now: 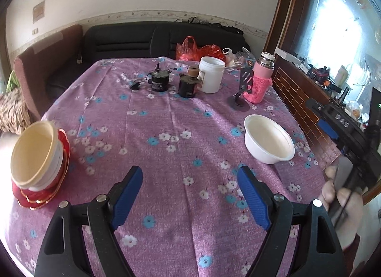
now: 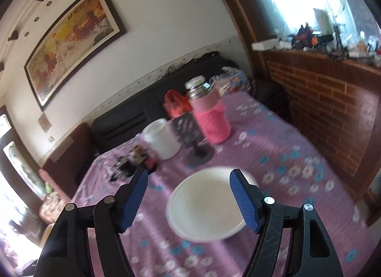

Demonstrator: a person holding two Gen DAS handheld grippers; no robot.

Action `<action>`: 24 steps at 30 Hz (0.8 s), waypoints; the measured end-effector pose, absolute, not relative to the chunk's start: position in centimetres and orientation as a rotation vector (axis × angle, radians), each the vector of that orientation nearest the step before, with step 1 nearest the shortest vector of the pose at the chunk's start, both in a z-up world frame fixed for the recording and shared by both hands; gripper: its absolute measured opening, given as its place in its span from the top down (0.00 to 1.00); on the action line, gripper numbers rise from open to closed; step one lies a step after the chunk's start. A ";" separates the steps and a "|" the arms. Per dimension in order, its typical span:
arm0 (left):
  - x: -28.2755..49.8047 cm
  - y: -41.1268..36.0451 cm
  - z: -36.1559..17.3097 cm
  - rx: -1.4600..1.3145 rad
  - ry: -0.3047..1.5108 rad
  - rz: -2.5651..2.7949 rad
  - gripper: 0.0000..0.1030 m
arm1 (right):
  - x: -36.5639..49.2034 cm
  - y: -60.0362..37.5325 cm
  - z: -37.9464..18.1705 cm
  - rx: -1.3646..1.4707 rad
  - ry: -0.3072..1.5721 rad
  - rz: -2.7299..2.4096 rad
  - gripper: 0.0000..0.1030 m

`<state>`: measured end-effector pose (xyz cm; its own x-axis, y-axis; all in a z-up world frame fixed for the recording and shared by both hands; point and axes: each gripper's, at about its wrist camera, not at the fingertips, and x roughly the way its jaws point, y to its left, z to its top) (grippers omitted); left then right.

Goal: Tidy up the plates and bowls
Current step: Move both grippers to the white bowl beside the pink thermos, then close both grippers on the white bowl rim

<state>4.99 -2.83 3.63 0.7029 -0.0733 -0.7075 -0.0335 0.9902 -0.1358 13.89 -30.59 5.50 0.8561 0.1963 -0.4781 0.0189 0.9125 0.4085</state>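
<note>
Worktop: covered with a purple flowered cloth (image 1: 166,115) that fills the middle of both views.
Left hand-held gripper (image 1: 190,196): lower centre of the left wrist view, blue pads spread wide, released, only cloth between them.
Right hand-held gripper (image 2: 189,199): lower centre of the right wrist view, pads spread apart, released; the same tool shows at the right edge of the left wrist view (image 1: 333,124), with a person's fingers (image 1: 338,196) on its handle.
White bowl (image 2: 207,205): upright on the cloth, seen between and beyond the right pads, blurred; whether the right pad touches its rim cannot be told. In the left wrist view it sits alone at centre right (image 1: 269,138), near the worktop's right edge.
Stacked bowls (image 1: 35,155): left edge of the left wrist view, a cream bowl nested in a white one, the stack looking tilted toward the centre.
Red plate (image 1: 47,188): under the stack, gold-rimmed, at the lower left of the left wrist view.
White jar (image 1: 212,74): upper centre of the left wrist view, open-topped, upright.
Pink-sleeved flask (image 1: 260,81): just right of the jar, metal top, upright.
Dark stand (image 1: 240,100): in front of the flask, round base on the cloth.
Small dark containers (image 1: 173,81): left of the jar, two side by side.
Red plastic bags (image 1: 197,50): beyond the worktop's far edge.
Sofa (image 1: 142,36): dark, along the wall at upper centre.
Framed painting (image 2: 73,41): upper left of the right wrist view.
</note>
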 end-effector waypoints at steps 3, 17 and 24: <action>5.9 -3.9 3.5 -0.117 0.786 -0.036 0.20 | 14.9 -32.3 4.3 0.417 0.500 0.062 0.27; 15.5 -10.8 -0.3 -0.170 0.863 -0.143 0.16 | 17.3 -38.1 -0.9 0.556 0.588 0.069 0.27; 21.5 -13.8 -3.8 -0.213 0.995 -0.161 0.17 | 19.6 -37.4 -4.3 0.555 0.769 0.043 0.45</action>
